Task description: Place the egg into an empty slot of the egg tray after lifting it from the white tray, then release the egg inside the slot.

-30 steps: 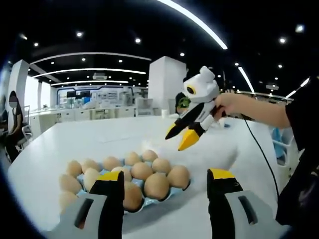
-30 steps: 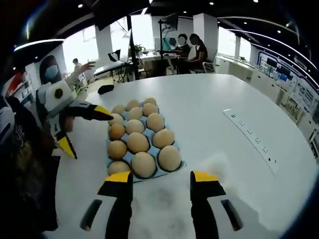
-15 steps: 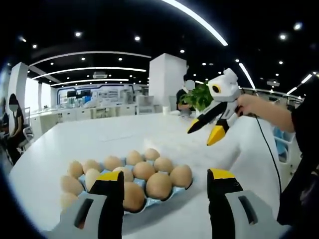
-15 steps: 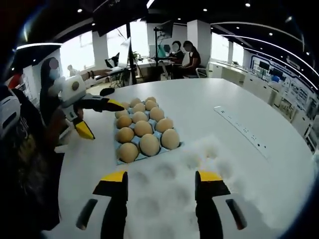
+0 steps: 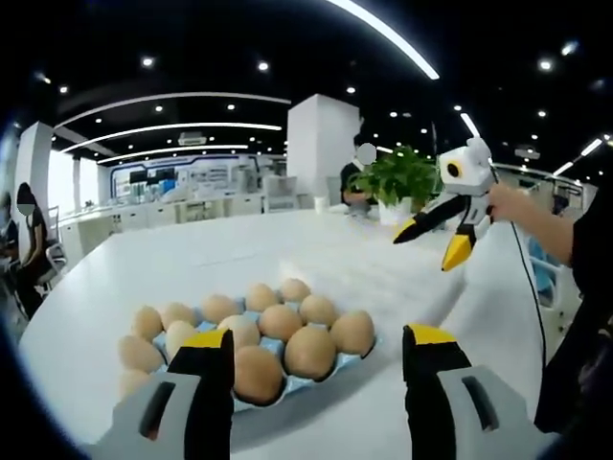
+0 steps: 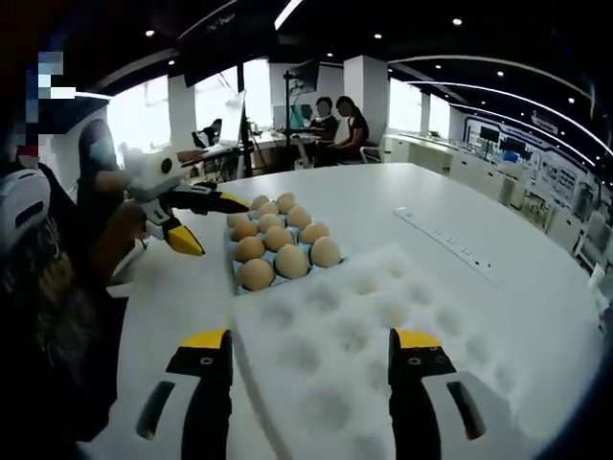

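Writing: none can be read on the trays, eggs or grippers.
Left gripper point(image 5: 317, 356): jaws spread apart, nothing between them; it hangs over the near edge of the egg tray point(image 5: 335, 368).
Right gripper point(image 6: 310, 349): jaws wide apart and empty, held above the white tray point(image 6: 383, 355).
Eggs point(image 5: 311, 351): brown, sitting in the blue egg tray's slots just beyond the left gripper's tips; in the right gripper view the eggs point(image 6: 279, 240) lie past the far left end of the white tray.
White tray: foam with round dimples, showing no eggs in them.
Table point(image 6: 479, 316): white, carries both trays and a long power strip point(image 6: 442, 243) to the right.
Surroundings: potted plant point(image 5: 403, 177) at the far side; seated people point(image 6: 337, 119) well behind.
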The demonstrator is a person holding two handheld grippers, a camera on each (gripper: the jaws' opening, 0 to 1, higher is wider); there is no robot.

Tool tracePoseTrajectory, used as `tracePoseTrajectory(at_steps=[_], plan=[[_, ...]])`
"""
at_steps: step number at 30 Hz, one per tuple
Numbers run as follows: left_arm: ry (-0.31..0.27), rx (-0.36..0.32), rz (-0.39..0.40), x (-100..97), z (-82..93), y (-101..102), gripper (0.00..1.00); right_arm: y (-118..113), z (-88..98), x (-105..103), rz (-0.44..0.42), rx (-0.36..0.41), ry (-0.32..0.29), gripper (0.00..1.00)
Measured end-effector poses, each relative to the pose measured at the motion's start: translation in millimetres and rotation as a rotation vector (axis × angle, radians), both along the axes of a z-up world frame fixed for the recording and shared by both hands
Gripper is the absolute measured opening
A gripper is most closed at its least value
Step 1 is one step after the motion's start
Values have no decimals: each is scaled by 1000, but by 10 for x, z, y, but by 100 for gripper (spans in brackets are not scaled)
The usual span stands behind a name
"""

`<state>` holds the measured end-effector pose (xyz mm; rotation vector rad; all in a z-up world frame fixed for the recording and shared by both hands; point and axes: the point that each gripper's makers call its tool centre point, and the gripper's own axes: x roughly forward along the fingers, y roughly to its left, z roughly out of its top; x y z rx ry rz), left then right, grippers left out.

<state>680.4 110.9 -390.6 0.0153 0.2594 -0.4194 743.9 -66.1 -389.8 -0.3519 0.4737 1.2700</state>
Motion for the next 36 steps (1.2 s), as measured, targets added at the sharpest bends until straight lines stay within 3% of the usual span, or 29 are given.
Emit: tracePoseTrajectory(at_steps=[5,9,16,21,32,36], plan=[[4,-6,23,-4,-3,45,78,-176,-83,-123,-18,13,9,77],[17,0,23,-9,-33,72,78,-270,-141,-210,-19,9,-39,83],[14,20,19,-53,7,57,80,-426,-193,-245,-81,61,-24,85],[20,34,18,-84,9,63,81,-554,-167,-213,-152,80,-61,90],[46,73,15,-297,-45,51,85,-680,-165,-431,-213,117,-105,96],[46,76,31,-366,-52,79,88,-699,-123,-503,-236,167,-99,98]])
